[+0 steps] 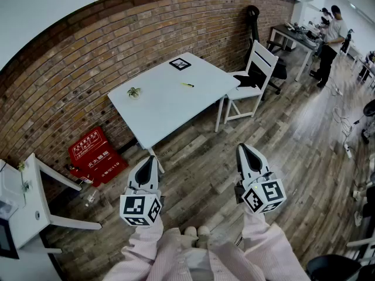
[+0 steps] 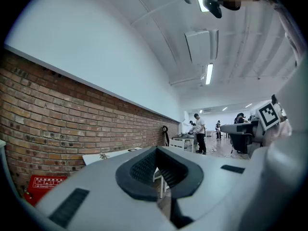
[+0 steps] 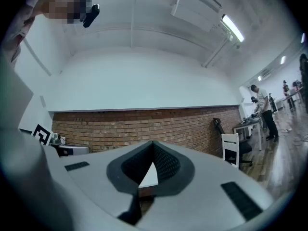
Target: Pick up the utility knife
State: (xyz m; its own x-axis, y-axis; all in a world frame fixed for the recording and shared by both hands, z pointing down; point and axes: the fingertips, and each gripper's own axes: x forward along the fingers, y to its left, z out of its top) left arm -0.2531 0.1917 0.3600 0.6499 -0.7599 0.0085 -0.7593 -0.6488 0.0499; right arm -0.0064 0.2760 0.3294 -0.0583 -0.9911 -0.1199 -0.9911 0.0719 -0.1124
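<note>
The utility knife (image 1: 187,85) is a small yellow-green thing lying on the white table (image 1: 164,107) by the brick wall, far ahead of both grippers. Also on the tabletop are a small green sprig (image 1: 134,92) and a black square marker card (image 1: 180,64). My left gripper (image 1: 149,158) hangs over the wooden floor short of the table's near corner, jaws shut and empty. My right gripper (image 1: 242,147) is beside it to the right, also shut with nothing held. In the left gripper view the jaws (image 2: 157,149) meet at their tip; the right gripper (image 3: 153,142) shows the same.
A white chair (image 1: 253,75) stands at the table's right end. A red sign (image 1: 95,156) leans at the wall's foot on the left, near white furniture (image 1: 23,204). A person (image 1: 331,34) stands at a far desk. Cables lie on the floor at right.
</note>
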